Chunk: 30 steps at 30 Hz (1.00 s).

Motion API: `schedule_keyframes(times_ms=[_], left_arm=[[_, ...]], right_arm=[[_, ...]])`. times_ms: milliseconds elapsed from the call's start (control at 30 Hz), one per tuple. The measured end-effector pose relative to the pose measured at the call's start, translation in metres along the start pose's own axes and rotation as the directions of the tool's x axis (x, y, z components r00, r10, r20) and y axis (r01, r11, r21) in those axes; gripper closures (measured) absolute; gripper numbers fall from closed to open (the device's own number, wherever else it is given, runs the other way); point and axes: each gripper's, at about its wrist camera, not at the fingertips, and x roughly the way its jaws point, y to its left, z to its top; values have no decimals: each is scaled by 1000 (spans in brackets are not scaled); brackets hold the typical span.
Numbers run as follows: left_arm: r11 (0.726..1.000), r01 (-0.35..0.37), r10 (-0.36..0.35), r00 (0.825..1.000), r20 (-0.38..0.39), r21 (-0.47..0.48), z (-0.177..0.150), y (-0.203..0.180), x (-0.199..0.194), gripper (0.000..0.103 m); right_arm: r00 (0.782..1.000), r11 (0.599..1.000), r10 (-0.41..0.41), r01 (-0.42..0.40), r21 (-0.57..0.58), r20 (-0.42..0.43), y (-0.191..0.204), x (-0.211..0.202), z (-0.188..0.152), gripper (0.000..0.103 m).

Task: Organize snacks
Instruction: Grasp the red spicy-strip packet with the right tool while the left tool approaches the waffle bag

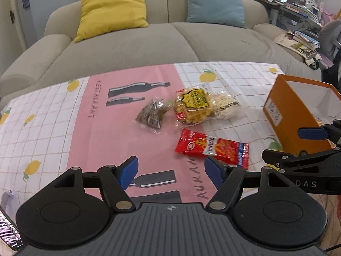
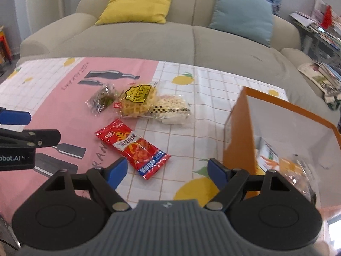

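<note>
Red packet [image 2: 132, 148]: glossy crinkled foil, flat and oblong, blue band at one end; it lies on the cloth nearest you, straddling the pink and white parts.
Waffle pack [image 2: 137, 101]: clear film over yellow gridded pieces, yellow label on top; it sits beyond the red packet, apart from it.
Pale pack [image 2: 173, 109]: clear wrap over whitish puffed bits, tucked partly under the waffle pack on its right.
Green pack [image 2: 101, 100]: small clear bag, dark leafy lumps, just left of the waffle pack.
Box [image 2: 236, 134]: orange card, white inside, open top, on the right; you can see wrapped snacks inside.
Cloth [image 2: 53, 106]: smooth, pink panel with bottle prints, white grid with lemons.
Left gripper [image 1: 170, 171]: your blue pads stand wide apart, nothing between them.
Right gripper [image 2: 166, 171]: jaws wide, empty, above the cloth near the red packet.
Sofa [image 1: 132, 42]: soft grey fabric behind.
</note>
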Motion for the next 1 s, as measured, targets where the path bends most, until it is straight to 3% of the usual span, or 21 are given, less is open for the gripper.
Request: schedule_keyframes(times_ms=[267,567,833,900,1000], left_arm=[[1000,4,-3,998,-66,20,3,8,31,20],[998,-2,10,993,-117,70,11,14,60,20],[997,3,7,991,-131,78,11,20,72,20],[997,9,1,992,-130,80,11,21,74,20],[997,14,-4,991,-135,80,9,23,78,20]], right_arm=[[996,992,67,-73,-99,-63,10,49,13,23],[983,952,135,-163,-258,-123,34,102,28,18],[957,953,211,-247,-176,-201,34,139,37,21],[957,956,220,-250,-154,-188,32,139,32,20],[961,959,216,-242,-149,-173,34,132,26,28]])
